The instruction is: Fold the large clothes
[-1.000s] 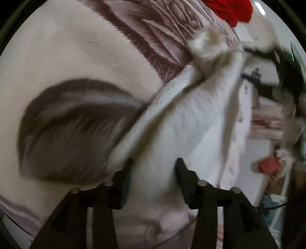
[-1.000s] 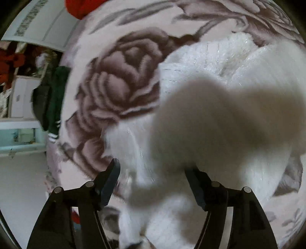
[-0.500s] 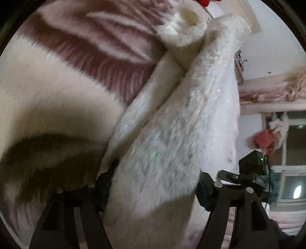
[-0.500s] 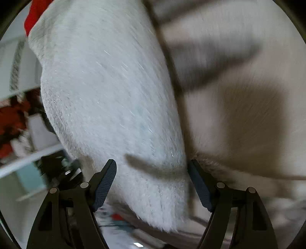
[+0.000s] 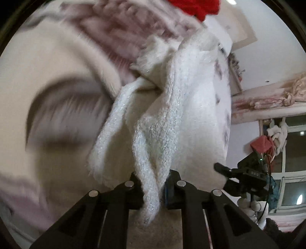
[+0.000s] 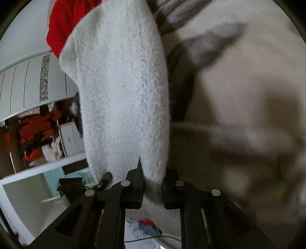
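Behind everything lies a bed under a cream blanket (image 5: 57, 63) printed with big mauve-grey flowers, a red garment (image 5: 193, 6) at its far edge. I have the left gripper (image 5: 153, 186) clenched on a twisted edge of the white fluffy sweater (image 5: 166, 118), and the right gripper (image 6: 153, 188) pinched on another edge of it (image 6: 122, 92). Its cloth hangs raised above the blanket (image 6: 239, 86), stretching toward the bed's far side.
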Demonstrator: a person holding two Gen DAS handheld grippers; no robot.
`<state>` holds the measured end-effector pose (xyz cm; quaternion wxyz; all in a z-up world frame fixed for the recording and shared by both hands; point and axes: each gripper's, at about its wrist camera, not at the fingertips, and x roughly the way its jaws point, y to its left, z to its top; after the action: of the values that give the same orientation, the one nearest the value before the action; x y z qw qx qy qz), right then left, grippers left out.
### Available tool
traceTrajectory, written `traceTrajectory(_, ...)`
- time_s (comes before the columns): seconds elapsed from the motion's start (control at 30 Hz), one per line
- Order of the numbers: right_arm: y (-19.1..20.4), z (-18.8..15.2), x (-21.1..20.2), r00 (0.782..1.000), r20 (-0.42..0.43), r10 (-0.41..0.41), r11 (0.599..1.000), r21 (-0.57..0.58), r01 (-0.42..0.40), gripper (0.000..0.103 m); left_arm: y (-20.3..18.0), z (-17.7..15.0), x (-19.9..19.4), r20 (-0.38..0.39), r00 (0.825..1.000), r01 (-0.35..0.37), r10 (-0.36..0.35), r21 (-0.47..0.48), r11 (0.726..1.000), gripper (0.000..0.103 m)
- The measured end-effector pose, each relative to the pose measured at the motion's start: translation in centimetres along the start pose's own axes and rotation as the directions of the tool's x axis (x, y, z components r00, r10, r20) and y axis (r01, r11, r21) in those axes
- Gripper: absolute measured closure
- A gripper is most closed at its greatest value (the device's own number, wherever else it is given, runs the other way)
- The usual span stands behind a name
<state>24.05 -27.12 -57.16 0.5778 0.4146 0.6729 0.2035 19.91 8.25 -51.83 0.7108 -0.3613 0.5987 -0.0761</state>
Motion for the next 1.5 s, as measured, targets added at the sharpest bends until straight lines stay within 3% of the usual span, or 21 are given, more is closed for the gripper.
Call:
traceTrajectory(0.13, -3.4, -6.0, -1.6, 0.993, -0.087, -0.076, 0.995, 0.064, 0.082, 0.088, 2.7, -2.8, 2.9, -0.135, 0.990, -0.038, 0.025, -0.099, 0.994, 0.087)
traceTrajectory(0.2, -5.9, -6.6, -0.8, 0.981, -0.137, -0.137, 0.984, 0.091, 0.150, 0.085, 2.8, -2.6, 3.4, -0.183, 0.983, -0.044, 0.022, -0.117, 0.992, 0.085)
traceTrajectory(0.27, -7.3, -6.1, -0.1, 0.973, -0.168, -0.158, 0.974, 0.133, 0.181, 0.078, 1.7, -1.9, 2.6, -0.204, 0.978, -0.051, 0.032, -0.089, 0.995, 0.077)
traceTrajectory(0.33, -6.5, -4.8, -0.4, 0.960, -0.181, -0.212, 0.968, 0.095, 0.232, 0.069, -0.4, -0.8, 0.8, -0.189, 0.979, -0.078, 0.074, -0.014, 0.997, 0.057)
traceTrajectory(0.4, -4.9, -3.8, -2.0, 0.961, -0.125, -0.245, 0.968, 0.026, 0.250, 0.053, -2.0, 0.2, -0.4, -0.173, 0.982, -0.074, 0.079, 0.034, 0.997, 0.047)
traceTrajectory(0.5, -2.9, -1.2, -4.2, 0.969, -0.029, -0.247, 0.969, -0.029, 0.246, 0.041, -4.9, 4.1, -0.6, -0.122, 0.992, -0.024, 0.033, 0.075, 0.997, 0.046)
traceTrajectory(0.6, -2.0, 1.9, -5.7, 0.975, 0.032, -0.219, 0.975, -0.031, 0.220, 0.038, -8.0, 8.7, 0.9, -0.055, 0.998, -0.011, 0.022, 0.180, 0.984, 0.046)
traceTrajectory(0.73, -0.3, 7.6, -5.7, 0.972, 0.110, -0.206, 0.975, -0.064, 0.214, 0.037, -12.1, 15.3, 6.8, 0.027, 0.993, -0.118, 0.116, 0.335, 0.935, 0.046)
traceTrajectory(0.83, 0.7, 11.4, -5.1, 0.971, 0.145, -0.192, 0.976, -0.074, 0.204, 0.037, -13.6, 19.0, 11.4, 0.073, 0.970, -0.243, 0.234, 0.397, 0.885, 0.047)
traceTrajectory(0.87, 1.0, 12.6, -4.7, 0.968, 0.159, -0.192, 0.976, -0.076, 0.206, 0.037, -13.6, 19.8, 12.4, 0.088, 0.971, -0.240, 0.224, 0.406, 0.882, 0.055)
traceTrajectory(0.9, 1.1, 13.7, -4.4, 0.966, 0.171, -0.194, 0.975, -0.074, 0.209, 0.036, -13.2, 20.0, 12.7, 0.090, 0.977, -0.211, 0.192, 0.410, 0.887, 0.096)
traceTrajectory(1.0, 0.1, 16.6, -3.1, 0.967, 0.177, -0.185, 0.980, -0.044, 0.195, 0.036, -12.6, 20.2, 12.2, 0.080, 0.990, -0.138, 0.116, 0.391, 0.910, 0.095)
traceTrajectory(1.1, -1.7, 18.1, -2.8, 0.982, 0.146, -0.123, 0.992, 0.005, 0.124, 0.037, -12.6, 20.6, 9.8, 0.102, 0.994, -0.083, 0.049, 0.364, 0.928, 0.095)
traceTrajectory(1.13, -1.5, 18.5, -2.0, 0.983, 0.148, -0.104, 0.995, 0.009, 0.104, 0.056, -13.2, 21.3, 9.9, 0.104, 0.994, -0.076, 0.041, 0.352, 0.933, 0.095)
traceTrajectory(1.17, -1.3, 18.8, -1.8, 0.984, 0.164, -0.075, 0.997, -0.006, 0.077, 0.067, -12.8, 21.9, 9.4, 0.106, 0.994, -0.062, 0.028, 0.334, 0.941, 0.095)
traceTrajectory(1.23, 0.5, 18.7, -1.0, 0.978, 0.198, -0.057, 0.998, -0.029, 0.064, 0.081, -11.6, 23.4, 9.0, 0.121, 0.992, -0.066, 0.031, 0.303, 0.951, 0.095)
traceTrajectory(1.3, 2.2, 19.0, -1.3, 0.969, 0.245, -0.012, 0.999, -0.043, 0.024, 0.086, -10.1, 24.8, 10.2, 0.109, 0.993, -0.083, 0.054, 0.275, 0.958, 0.095)
traceTrajectory(1.4, 4.1, 20.8, -0.9, 0.955, 0.280, -0.099, 0.990, -0.066, 0.122, 0.088, -6.7, 26.2, 15.1, 0.005, 0.996, -0.083, 0.084, 0.227, 0.970, 0.092)
traceTrajectory(1.47, 4.3, 21.7, 0.5, 0.939, 0.253, -0.232, 0.963, -0.073, 0.258, 0.087, -5.8, 26.0, 15.3, -0.017, 0.998, -0.050, 0.054, 0.201, 0.978, 0.088)
traceTrajectory(1.5, 4.4, 21.7, 1.1, 0.935, 0.237, -0.264, 0.955, -0.074, 0.288, 0.085, -5.7, 25.9, 14.6, -0.022, 1.000, -0.018, 0.022, 0.178, 0.984, 0.084)
